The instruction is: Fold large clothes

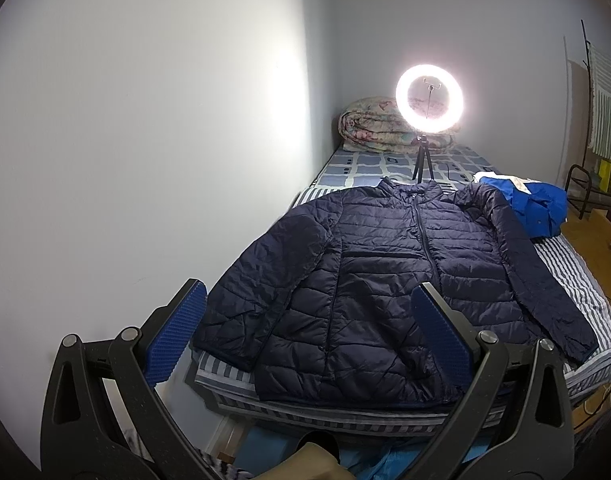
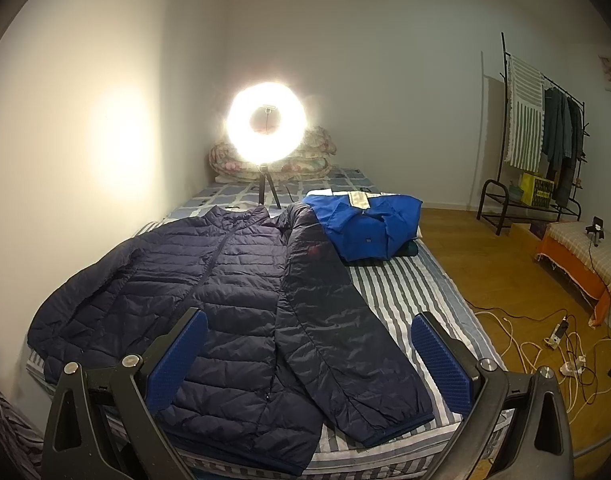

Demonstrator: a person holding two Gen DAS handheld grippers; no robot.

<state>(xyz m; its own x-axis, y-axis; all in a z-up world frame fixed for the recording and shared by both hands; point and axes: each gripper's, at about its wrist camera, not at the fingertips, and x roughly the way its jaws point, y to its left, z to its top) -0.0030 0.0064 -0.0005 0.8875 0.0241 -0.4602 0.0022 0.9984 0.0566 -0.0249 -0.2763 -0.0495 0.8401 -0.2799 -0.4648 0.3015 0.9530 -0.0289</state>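
The navy puffer jacket (image 1: 369,280) lies spread flat, front up, on the striped bed (image 1: 577,280) — at 12 o'clock from the left claw (image 1: 309,320), whose jaws gape wide, holding nothing. The right claw (image 2: 309,344) is likewise spread and bare — the jacket's sleeve (image 2: 345,328) lies between its fingers.

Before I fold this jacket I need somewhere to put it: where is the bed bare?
The striped sheet is bare between the navy jacket's sleeve and the floor-side edge, below the blue garment. The checked sheet around the ring light's tripod is partly bare. The wall side is crowded: the jacket lies against it.
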